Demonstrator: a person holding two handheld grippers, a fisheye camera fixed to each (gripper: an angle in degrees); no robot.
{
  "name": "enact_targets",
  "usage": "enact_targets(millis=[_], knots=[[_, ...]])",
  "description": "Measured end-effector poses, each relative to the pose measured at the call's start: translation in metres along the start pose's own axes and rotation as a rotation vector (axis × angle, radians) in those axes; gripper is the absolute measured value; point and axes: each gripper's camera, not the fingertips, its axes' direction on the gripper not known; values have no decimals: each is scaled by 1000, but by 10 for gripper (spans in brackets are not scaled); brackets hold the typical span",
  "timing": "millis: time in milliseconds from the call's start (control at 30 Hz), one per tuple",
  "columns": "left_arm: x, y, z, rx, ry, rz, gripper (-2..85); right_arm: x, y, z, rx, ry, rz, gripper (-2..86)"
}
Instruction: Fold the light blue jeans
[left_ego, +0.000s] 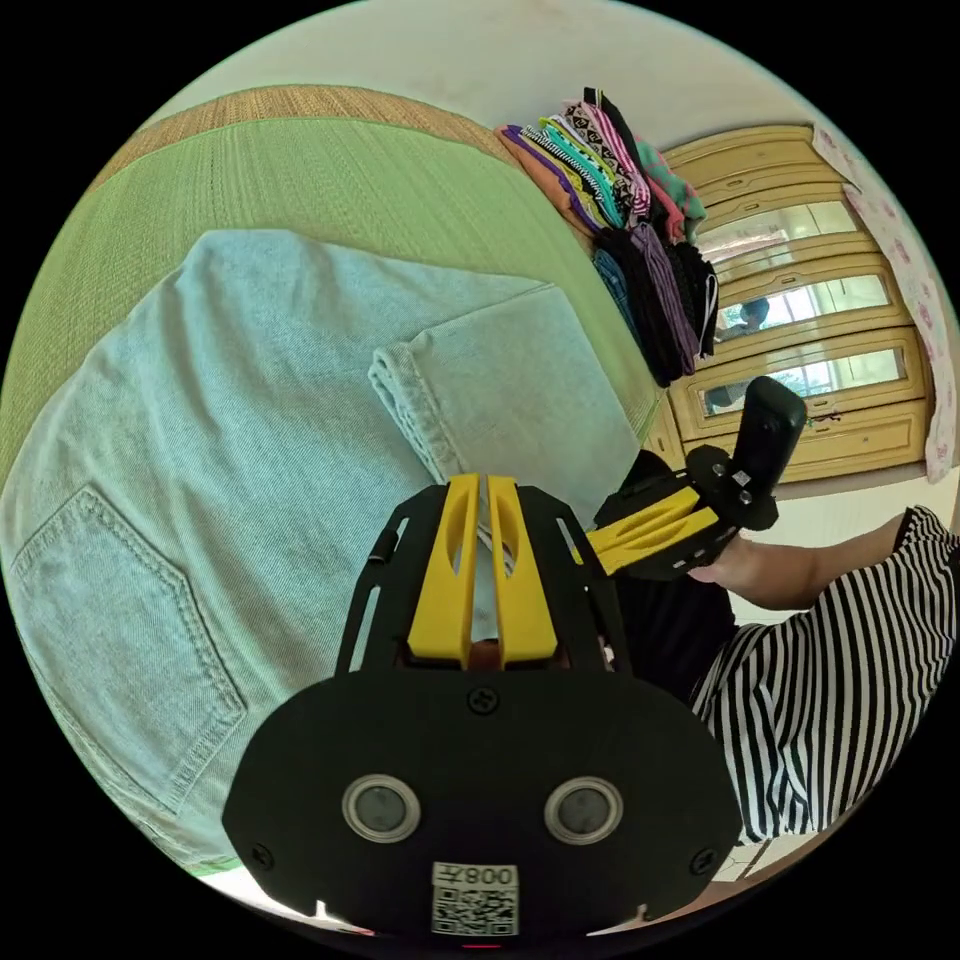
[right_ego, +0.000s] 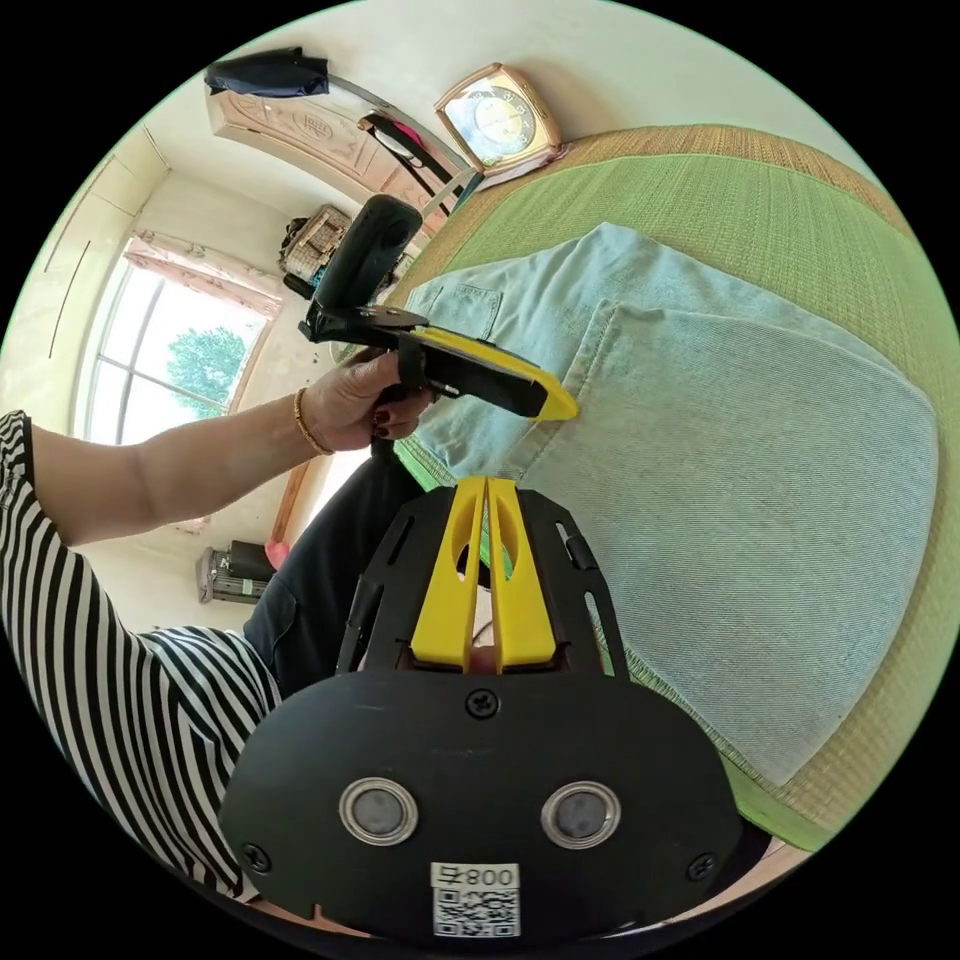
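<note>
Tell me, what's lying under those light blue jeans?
A green woven mat shows around the light blue jeans, with a tan border at its far edge. The part directly beneath is covered by denim, so anything there is hidden.

Left gripper (left_ego: 482, 482) jaws together above light blue jeans (left_ego: 250, 420) on green mat (left_ego: 330, 170). Right gripper (left_ego: 600, 530) close alongside. Stacked clothes (left_ego: 630, 230) beyond.
</note>
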Motion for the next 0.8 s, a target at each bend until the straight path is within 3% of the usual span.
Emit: enact_targets(millis=[133,333,467,800], knots=[[19,28,-30,130,62,16,3,21,-23,-14,56,90,4,1],[44,59,-9,11,-10,31,1,55,-99,1,33,190,-14,1],[51,76,-14,56,-26,-11,1,82,-132,26,-53,185,-10,0],[111,109,-9,84,-154,40,5,109,-82,-51,57,142,60,1]])
